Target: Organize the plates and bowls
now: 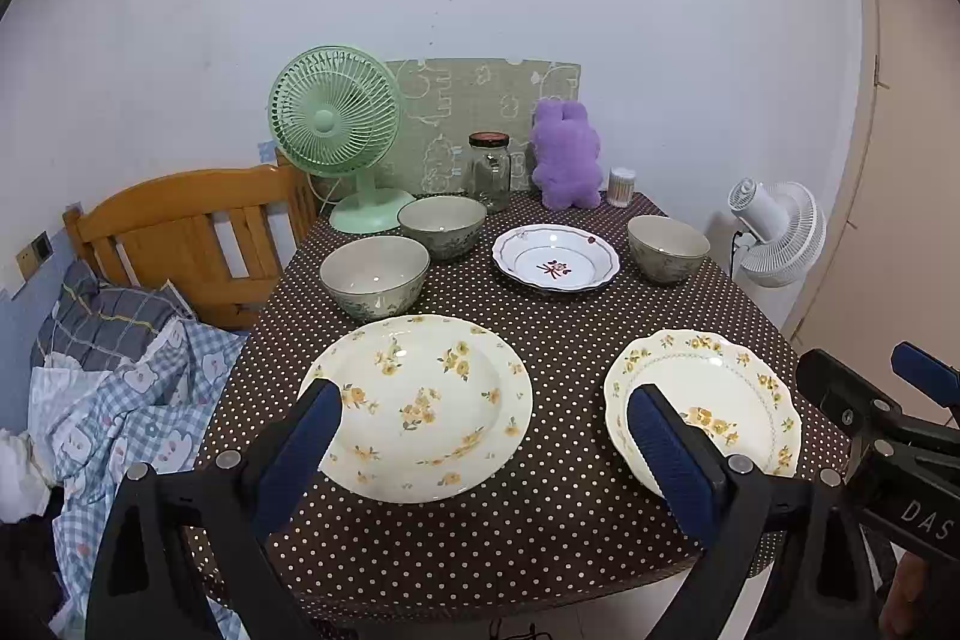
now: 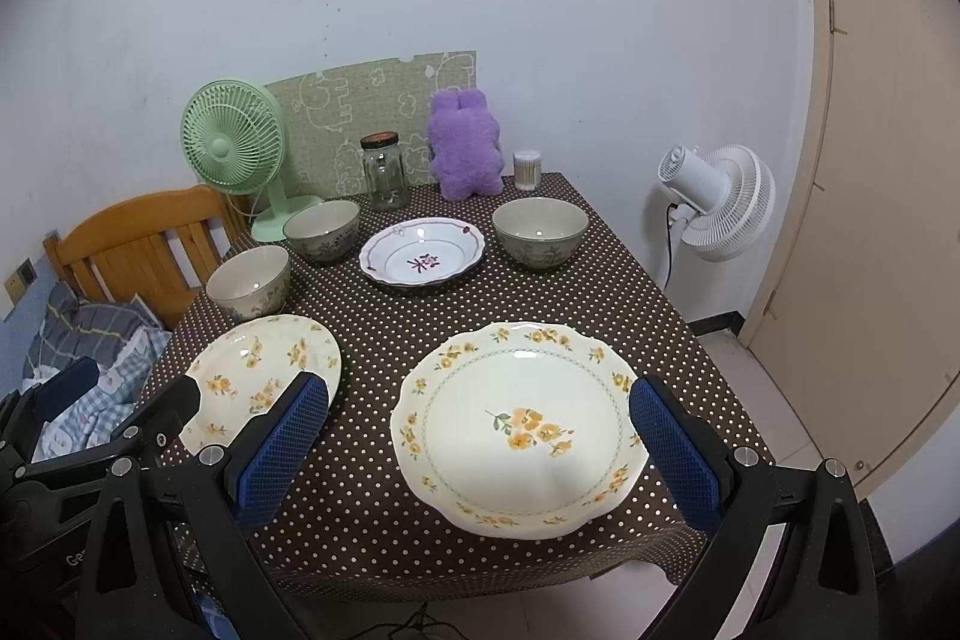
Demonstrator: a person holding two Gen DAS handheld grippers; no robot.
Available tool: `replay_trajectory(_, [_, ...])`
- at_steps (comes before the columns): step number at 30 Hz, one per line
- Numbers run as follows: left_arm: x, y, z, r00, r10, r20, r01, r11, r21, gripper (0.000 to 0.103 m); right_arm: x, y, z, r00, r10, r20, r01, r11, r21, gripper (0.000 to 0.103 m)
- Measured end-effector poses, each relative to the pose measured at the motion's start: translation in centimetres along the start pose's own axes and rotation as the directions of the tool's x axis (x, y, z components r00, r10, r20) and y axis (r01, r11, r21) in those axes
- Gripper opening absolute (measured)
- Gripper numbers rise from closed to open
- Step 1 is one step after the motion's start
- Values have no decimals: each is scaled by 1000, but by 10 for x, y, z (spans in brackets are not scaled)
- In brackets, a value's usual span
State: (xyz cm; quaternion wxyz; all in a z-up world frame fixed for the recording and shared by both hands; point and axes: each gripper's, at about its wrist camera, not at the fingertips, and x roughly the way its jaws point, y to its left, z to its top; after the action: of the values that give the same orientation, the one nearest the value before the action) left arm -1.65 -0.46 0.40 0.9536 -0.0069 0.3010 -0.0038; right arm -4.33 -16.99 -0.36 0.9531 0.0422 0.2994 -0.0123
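Two cream plates with yellow flowers lie at the front of the table: a round one (image 1: 420, 406) (image 2: 264, 376) on the left and a scalloped one (image 1: 702, 406) (image 2: 516, 424) on the right. A white plate with a red motif (image 1: 555, 256) (image 2: 423, 250) sits mid-table. Three grey-green bowls stand around it: two on the left (image 1: 375, 274) (image 1: 442, 223) (image 2: 249, 280) (image 2: 322, 226), one on the right (image 1: 667, 244) (image 2: 539, 232). My left gripper (image 1: 486, 436) is open above the front edge, over the round plate. My right gripper (image 2: 480, 436) (image 1: 870, 400) is open over the scalloped plate. Both are empty.
A green desk fan (image 1: 336, 130), a glass jar (image 1: 489, 172), a purple plush toy (image 1: 567, 154) and a cotton swab tub (image 1: 621, 187) stand along the back of the brown dotted tablecloth (image 1: 540, 340). A wooden bed frame (image 1: 180, 232) is left, a white fan (image 1: 774, 232) right.
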Motion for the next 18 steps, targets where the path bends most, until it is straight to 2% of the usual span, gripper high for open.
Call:
replay_trajectory(12, [1,0,1,1000,0,1,0,1000,2,96,2,0,1,1000,-1,-5,1,1000,-2,102])
replay_trajectory(18, [4,0,3,1000,-22,-3,22,1000,5,92,1,1,1,1000,0,-5,0,1000,1,101])
